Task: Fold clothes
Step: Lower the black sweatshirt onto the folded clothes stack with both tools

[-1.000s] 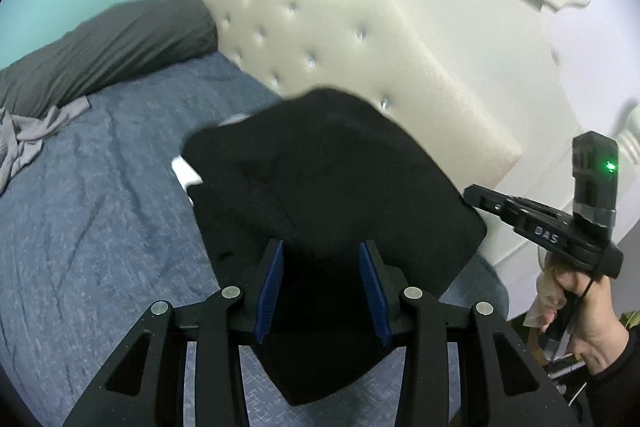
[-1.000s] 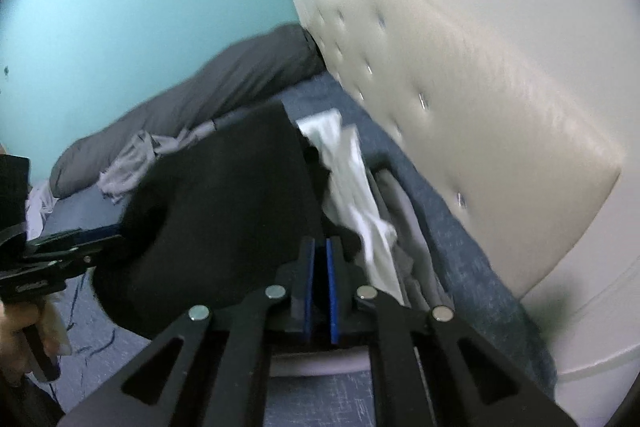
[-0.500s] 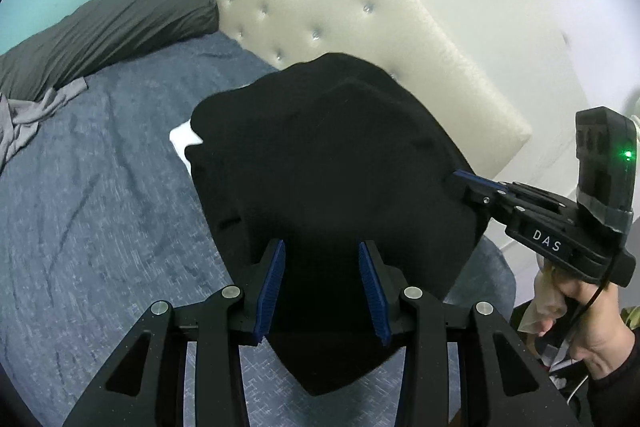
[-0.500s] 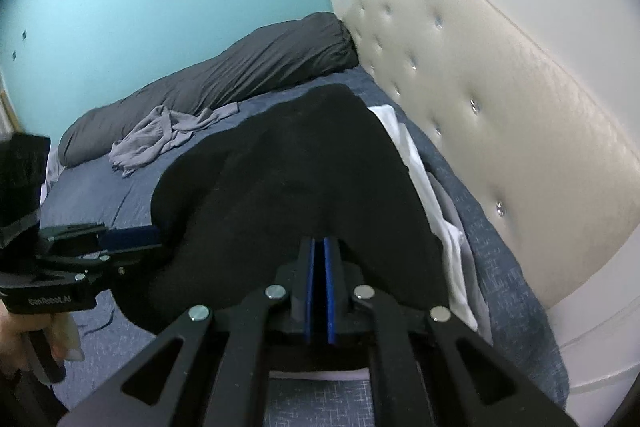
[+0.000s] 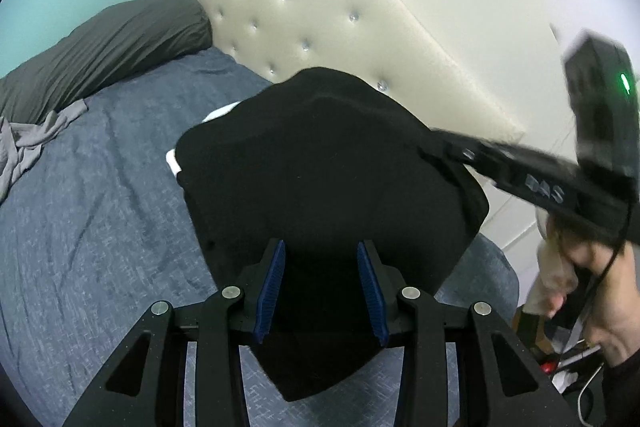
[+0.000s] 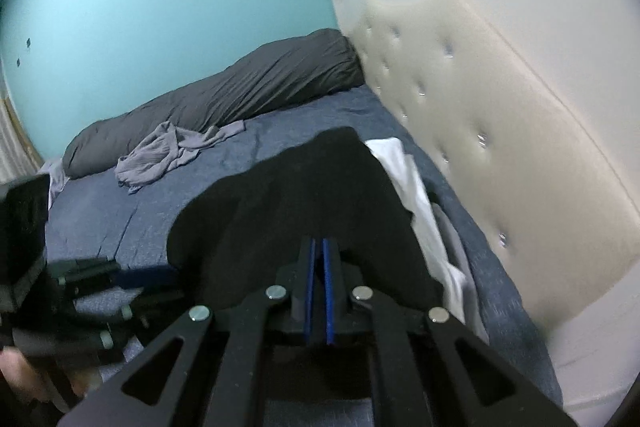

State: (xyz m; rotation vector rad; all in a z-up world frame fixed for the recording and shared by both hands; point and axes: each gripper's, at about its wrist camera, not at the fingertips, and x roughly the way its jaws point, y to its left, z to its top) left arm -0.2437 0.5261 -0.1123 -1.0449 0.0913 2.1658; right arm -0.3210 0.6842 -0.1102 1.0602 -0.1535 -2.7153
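Left wrist view: left gripper (image 5: 320, 291) jaws stood part-open w/ the black garment (image 5: 320, 167) between them; pads touching cloth or not, couldn't tell. Garment spread straight ahead toward the headboard (image 5: 360, 39), over a white garment (image 5: 173, 163).

Right wrist view: right gripper (image 6: 319, 291) clenched at the black garment's (image 6: 288, 203) near edge; whether it pinched cloth, couldn't tell. Bulk ran ahead-left, so left gripper (image 6: 92, 291) sat nearer it

A teal wall (image 6: 160, 7) backs a bed (image 5: 80, 227) with blue sheet, cream tufted headboard (image 5: 320, 39) and grey bolster (image 6: 240, 87)
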